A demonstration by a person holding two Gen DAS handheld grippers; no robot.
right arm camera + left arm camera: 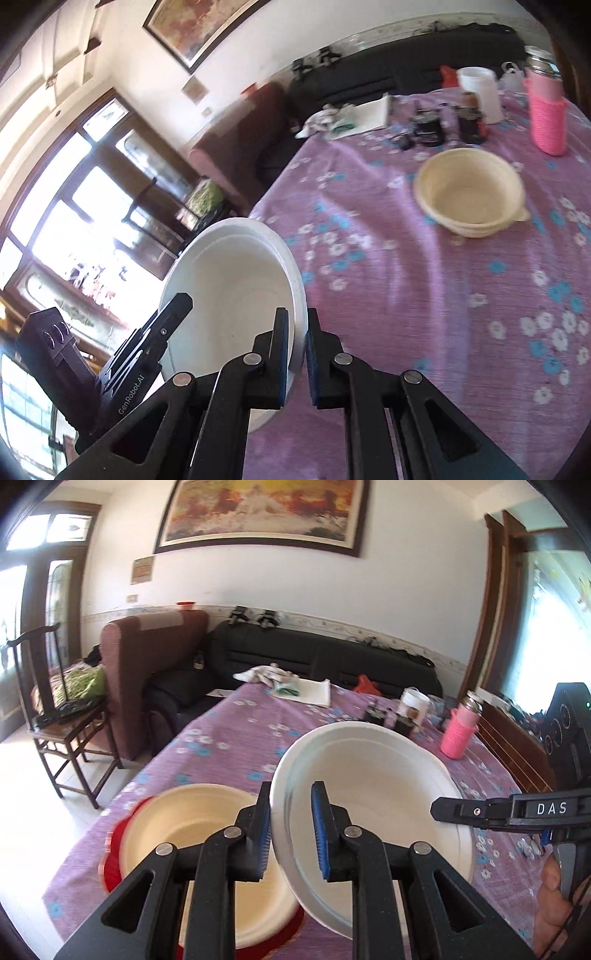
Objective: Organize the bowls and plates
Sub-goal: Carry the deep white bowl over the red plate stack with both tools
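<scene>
I am holding the white round foam bowl (373,797) aloft over the purple floral worktop (424,295), its rim straddled by both the left gripper (291,830) and the right gripper (297,354). The right fingers are pinching it; the left fingers are gaping, so it could tilt onto the cream bowl (207,853).

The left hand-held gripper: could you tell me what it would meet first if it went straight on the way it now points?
The white bowl, most likely: the left hand-held gripper already straddles its near rim, so going on would push deeper into the bowl wall. Beyond it lies the purple tablecloth, though depth is unclear.
</scene>
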